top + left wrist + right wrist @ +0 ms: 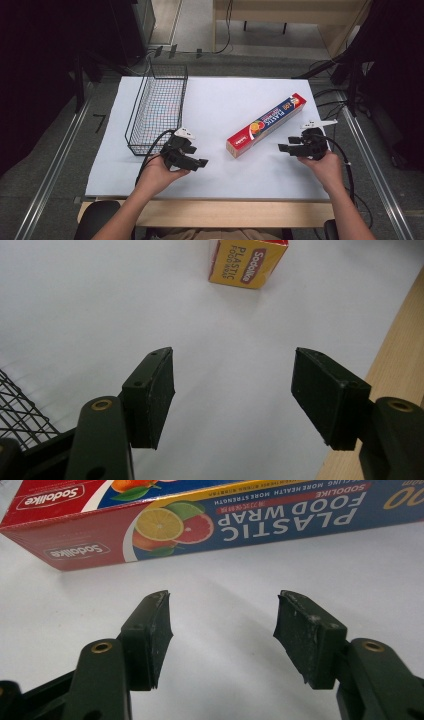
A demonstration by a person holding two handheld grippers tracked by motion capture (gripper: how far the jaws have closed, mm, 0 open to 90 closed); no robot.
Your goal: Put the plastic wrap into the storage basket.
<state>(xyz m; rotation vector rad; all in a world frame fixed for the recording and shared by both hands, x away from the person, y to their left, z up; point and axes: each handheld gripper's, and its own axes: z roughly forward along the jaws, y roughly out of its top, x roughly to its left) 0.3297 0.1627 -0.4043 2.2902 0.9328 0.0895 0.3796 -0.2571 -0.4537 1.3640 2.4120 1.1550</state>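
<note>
Forearms come in from the near edge of the table, each hand carrying a gripper. Left gripper (192,160) hovers low over the white sheet (220,100) near the near-left corner, just beside the wire basket (157,107); its jaws stand apart with nothing between them, as the left gripper view shows, and they aim across bare sheet at the box's yellow end. Right gripper (286,148) sits at the near right, jaws likewise apart and empty, looking straight at the long side of the plastic food wrap box (267,125) from close by — the box lies flat on the sheet, slanting from near centre to far right, touched by neither tool.

By my reading this is the approach, with no grip made yet. The box is long, so the next move likely calls for the right jaws to straddle its narrow width squarely, or for both tools to take an end each, and then a lift toward the basket.

Room is generous — bare sheet between box and basket, and to the box's near side. The wooden table edge (400,355) runs close by the left gripper, and the basket's rim stands tall enough to need clearing.
</note>
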